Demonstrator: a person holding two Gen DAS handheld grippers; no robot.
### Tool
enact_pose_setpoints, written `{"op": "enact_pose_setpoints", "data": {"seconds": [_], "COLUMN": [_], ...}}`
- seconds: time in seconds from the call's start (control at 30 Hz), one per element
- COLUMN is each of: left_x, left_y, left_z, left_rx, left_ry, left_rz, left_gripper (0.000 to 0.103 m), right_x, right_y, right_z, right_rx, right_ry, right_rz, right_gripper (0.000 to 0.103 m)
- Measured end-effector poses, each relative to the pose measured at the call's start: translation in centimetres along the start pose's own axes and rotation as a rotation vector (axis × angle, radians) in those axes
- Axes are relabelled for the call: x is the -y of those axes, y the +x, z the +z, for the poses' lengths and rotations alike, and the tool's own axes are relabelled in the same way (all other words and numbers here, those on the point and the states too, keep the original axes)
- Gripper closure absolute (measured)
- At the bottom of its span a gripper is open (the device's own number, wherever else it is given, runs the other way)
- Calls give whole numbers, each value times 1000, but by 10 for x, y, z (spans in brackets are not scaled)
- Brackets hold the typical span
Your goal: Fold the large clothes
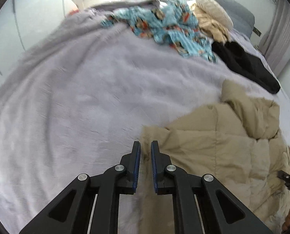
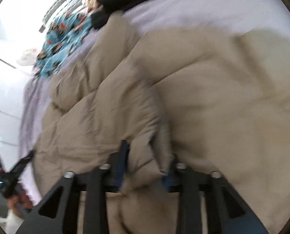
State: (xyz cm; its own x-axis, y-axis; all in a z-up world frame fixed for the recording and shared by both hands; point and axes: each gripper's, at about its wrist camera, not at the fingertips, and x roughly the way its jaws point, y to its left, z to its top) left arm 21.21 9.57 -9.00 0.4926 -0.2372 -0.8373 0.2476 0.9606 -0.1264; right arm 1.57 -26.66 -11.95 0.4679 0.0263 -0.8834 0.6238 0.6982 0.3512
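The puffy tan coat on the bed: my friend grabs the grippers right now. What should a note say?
Left gripper: jaws shut at the tan coat edge; a pinch is unclear.
Right gripper: a coat fold sits between its jaws; blur hides whether they press.
Coat: bunched on the lilac blanket, no neat fold yet.
Blue patterned garment and black garment: lying loose farther up the bed.
Left to do: probably flatten the coat, then fold it.

beige puffer coat [image 1: 213, 146] | lilac blanket [image 1: 86, 97] | blue patterned garment [image 1: 164, 29] | black garment [image 1: 246, 64]
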Motion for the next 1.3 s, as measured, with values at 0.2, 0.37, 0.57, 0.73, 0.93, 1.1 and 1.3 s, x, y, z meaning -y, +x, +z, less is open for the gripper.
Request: {"op": "enact_pose_setpoints", "data": {"seconds": [0.2,0.37,0.57,0.73,0.93,1.1,1.3], "left_x": [2,35,40,43,69,106,155], "left_y": [-32,-8,14,0,-23,-28,-34], "left_z": [-16,-51,-75,-66,-67,-83,-102], "left_rx": [-19,-108,-126,-146,-158,-228,-258], "left_ry": [10,89,129,126,148,154,221], "left_rz": [-69,-29,16,40,8,-76,-117], "left_gripper": [90,90,90,90,90,90,90], "right_x": [8,-16,16,28,59,89,118], "right_y": [-44,-12,11,-12,-45,-66,-79], "right_z": [3,3,-15,-15,-25,-41,-53], "right_rx": [125,18,-86,-88,-86,-82,-79], "right_ry": [-12,-112,-41,-26,84,156,202], "right_rz": [22,87,76,118,171,181,186], "right_gripper": [75,83,95,90,54,47,39]}}
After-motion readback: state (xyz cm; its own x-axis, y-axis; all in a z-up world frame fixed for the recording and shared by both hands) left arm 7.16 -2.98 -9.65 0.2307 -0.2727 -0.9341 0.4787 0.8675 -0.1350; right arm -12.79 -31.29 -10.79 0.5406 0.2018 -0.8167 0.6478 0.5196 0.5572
